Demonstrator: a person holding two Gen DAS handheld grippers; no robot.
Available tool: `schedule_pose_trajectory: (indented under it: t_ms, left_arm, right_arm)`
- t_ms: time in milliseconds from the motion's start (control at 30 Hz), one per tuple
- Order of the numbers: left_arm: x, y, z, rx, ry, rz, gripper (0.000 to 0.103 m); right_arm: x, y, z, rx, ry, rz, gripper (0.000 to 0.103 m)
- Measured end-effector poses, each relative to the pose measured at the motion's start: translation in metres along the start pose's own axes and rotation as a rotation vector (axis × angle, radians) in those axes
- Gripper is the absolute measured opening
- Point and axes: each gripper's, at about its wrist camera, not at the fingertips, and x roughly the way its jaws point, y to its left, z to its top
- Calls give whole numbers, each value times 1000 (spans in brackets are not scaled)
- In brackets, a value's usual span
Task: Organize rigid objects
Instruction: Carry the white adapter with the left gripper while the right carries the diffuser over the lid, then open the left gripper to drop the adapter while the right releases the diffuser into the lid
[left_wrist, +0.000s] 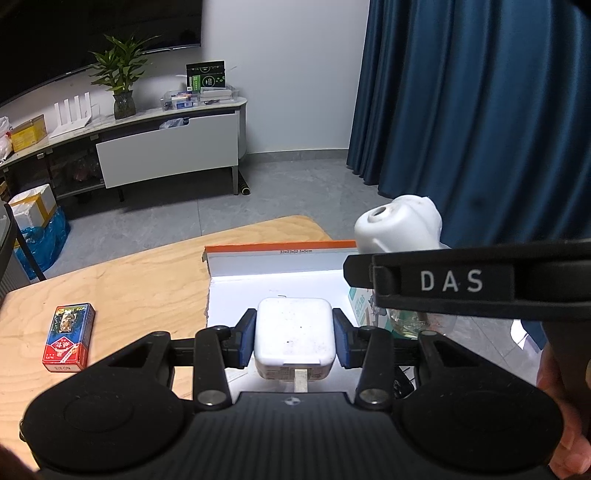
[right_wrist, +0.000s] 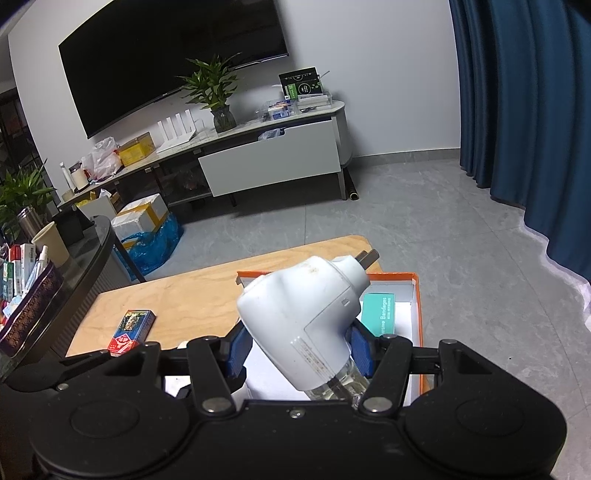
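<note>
Above a pale plywood tabletop (left_wrist: 122, 280), the left gripper (left_wrist: 294, 334) has its blue-padded jaws clamped on a square white plastic power adapter (left_wrist: 294, 330), held over the near end of the shallow orange-rimmed white cardboard box (left_wrist: 280, 251). The right gripper (right_wrist: 297, 341) has its jaws closed on a white plastic plug-in vaporiser with a clear liquid bottle (right_wrist: 301, 317), carried over the same box, its metal prongs pointing away.

Inside the box, toward its right wall, a teal bandage carton (right_wrist: 380, 312) already lies flat. Left of the box, a red-and-blue pack of playing cards (left_wrist: 69, 338) lies on the bare wood, apart from it. By this showing the sort is roughly midway: one item boxed, two in hand, the cards yet to be collected.

Only the left wrist view shows the adapter; the right wrist view alone reveals the vaporiser's prongs and the carton's lettering. Beyond the box, across grey floor, stands a low white media cabinet (right_wrist: 273, 162).
</note>
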Motion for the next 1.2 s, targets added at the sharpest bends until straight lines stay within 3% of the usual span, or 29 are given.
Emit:
schedule_pose_trajectory:
  t_ms: [867,1200]
  left_arm:
    - [8,-7,-6,27,31,-26,43]
    - [17,-13,-11,49,64,-54,42]
  right_arm:
    - [25,1,0,-34,70,-26,68]
    - [34,-2,-5,-57,101,-77,70]
